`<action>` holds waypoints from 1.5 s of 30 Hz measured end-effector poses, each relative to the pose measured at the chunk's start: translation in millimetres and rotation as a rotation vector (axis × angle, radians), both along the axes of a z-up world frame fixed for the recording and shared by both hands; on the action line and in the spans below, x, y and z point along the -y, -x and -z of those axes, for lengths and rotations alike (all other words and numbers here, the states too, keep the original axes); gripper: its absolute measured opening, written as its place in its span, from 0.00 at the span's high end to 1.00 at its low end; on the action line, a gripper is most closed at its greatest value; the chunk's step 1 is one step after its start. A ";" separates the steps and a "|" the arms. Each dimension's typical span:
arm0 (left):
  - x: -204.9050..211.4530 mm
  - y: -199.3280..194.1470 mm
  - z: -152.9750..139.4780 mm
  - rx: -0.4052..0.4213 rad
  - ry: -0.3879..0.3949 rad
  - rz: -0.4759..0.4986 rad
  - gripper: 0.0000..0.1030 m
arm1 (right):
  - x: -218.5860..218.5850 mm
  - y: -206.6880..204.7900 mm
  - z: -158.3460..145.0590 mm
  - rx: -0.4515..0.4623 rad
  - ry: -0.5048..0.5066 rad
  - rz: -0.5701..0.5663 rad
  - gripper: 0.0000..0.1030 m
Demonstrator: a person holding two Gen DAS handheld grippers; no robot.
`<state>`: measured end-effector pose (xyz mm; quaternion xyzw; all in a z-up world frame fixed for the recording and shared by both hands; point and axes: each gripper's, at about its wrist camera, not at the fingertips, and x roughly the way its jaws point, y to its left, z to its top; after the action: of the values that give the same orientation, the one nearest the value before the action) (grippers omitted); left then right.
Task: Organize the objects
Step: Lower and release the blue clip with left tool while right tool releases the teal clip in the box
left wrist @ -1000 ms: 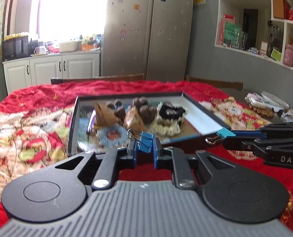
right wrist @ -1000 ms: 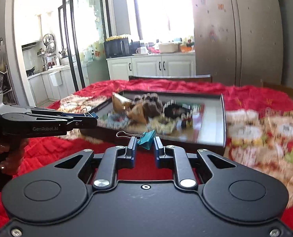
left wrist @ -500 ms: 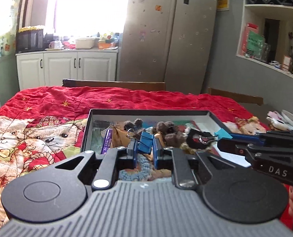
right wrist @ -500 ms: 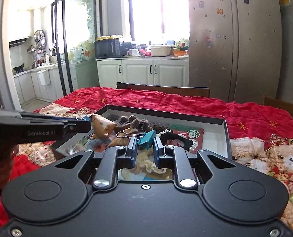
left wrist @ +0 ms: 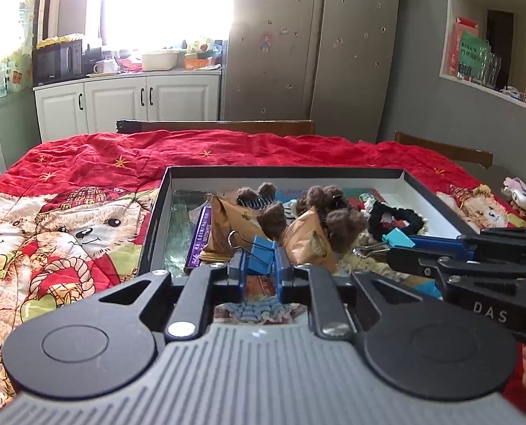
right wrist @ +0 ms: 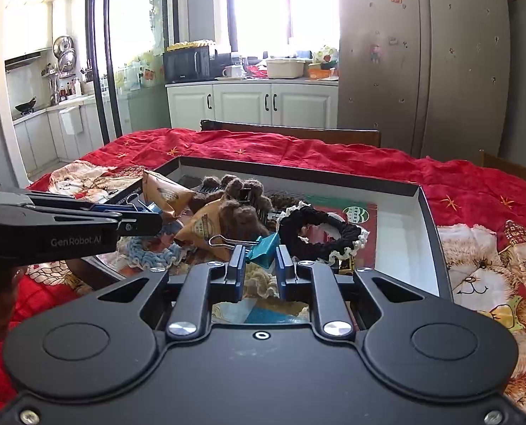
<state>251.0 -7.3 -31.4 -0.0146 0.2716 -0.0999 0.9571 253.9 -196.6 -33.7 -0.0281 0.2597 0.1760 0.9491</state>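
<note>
My left gripper [left wrist: 259,260] is shut on a blue binder clip [left wrist: 263,254], held above the near part of a shallow black tray [left wrist: 284,171]. My right gripper [right wrist: 260,258] is shut on a teal binder clip [right wrist: 264,246] over the same tray [right wrist: 422,198]. The tray holds brown snack packets [left wrist: 307,241], fuzzy brown hair clips [left wrist: 342,225], a black scrunchie [right wrist: 316,235], a purple bar [left wrist: 201,237] and a blue knitted piece [right wrist: 149,253]. Each gripper shows in the other's view: the right gripper [left wrist: 390,244] with its teal clip, the left gripper [right wrist: 149,217] with its blue clip.
A red quilt with bear prints [left wrist: 68,219] covers the table. Wooden chair backs [left wrist: 213,125] stand behind it, then white cabinets [left wrist: 121,101] and a steel fridge [left wrist: 316,53]. Shelves [left wrist: 493,35] line the right wall. Small items [left wrist: 525,198] lie at the table's right edge.
Both grippers have moved forward from before the tray's front rim to above its contents, each still holding its clip. The tray now looks nearer and larger.
</note>
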 end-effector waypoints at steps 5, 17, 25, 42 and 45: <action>2.1 -4.6 4.3 -0.014 -0.012 0.010 0.83 | -2.3 -6.3 3.6 -0.022 0.012 -0.004 0.84; 5.8 -8.2 8.9 -0.030 -0.038 0.017 0.82 | -6.6 -16.8 9.1 -0.074 0.039 -0.001 0.83; 5.2 -8.7 10.9 -0.042 -0.035 0.013 0.79 | -6.2 -17.7 8.2 -0.076 0.033 -0.005 0.82; 5.1 5.0 1.2 -0.008 -0.022 0.004 0.41 | -3.3 -1.4 -6.7 -0.019 0.012 0.003 0.63; 3.8 9.2 -2.3 -0.002 -0.012 0.003 0.39 | -4.2 4.1 -11.4 -0.005 0.022 0.009 0.61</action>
<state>241.9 -11.1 -29.1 -0.0086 0.2733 -0.0996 0.9567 249.8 -192.4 -22.4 -0.0370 0.2640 0.1689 0.9489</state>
